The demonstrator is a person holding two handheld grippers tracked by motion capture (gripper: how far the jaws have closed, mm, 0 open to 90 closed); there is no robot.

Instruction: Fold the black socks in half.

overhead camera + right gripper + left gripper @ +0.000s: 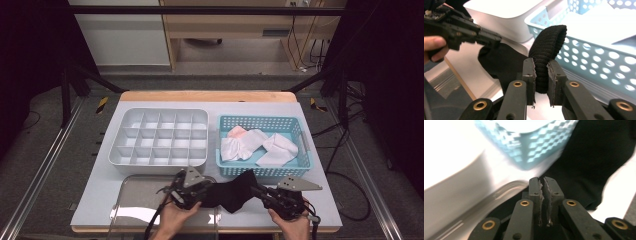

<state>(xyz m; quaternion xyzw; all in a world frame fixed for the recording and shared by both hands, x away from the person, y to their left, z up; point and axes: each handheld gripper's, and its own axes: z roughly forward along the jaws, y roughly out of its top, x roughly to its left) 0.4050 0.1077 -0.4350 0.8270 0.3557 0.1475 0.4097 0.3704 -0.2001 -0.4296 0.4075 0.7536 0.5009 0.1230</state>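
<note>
A black sock [232, 192] hangs stretched between both grippers near the table's front edge, just in front of the blue basket [260, 118]. My left gripper [202, 192] is shut on one end; in the left gripper view its jaws [543, 181] are pressed together, with the black cloth [594, 157] spreading off to the right. My right gripper [260, 192] is shut on the other end. The right gripper view shows the ribbed cuff [549, 37] pinched between the jaws [541, 63] and arching above them. Farther off in that view is the left gripper [496, 41], gripping the sock.
A white compartment organiser [116, 145] stands at the middle left. The blue basket holds white socks [250, 142], one with a pink part. A clear plastic tray [135, 200] lies at the front left, under the left hand. Basket wall [599, 57] is close to the right gripper.
</note>
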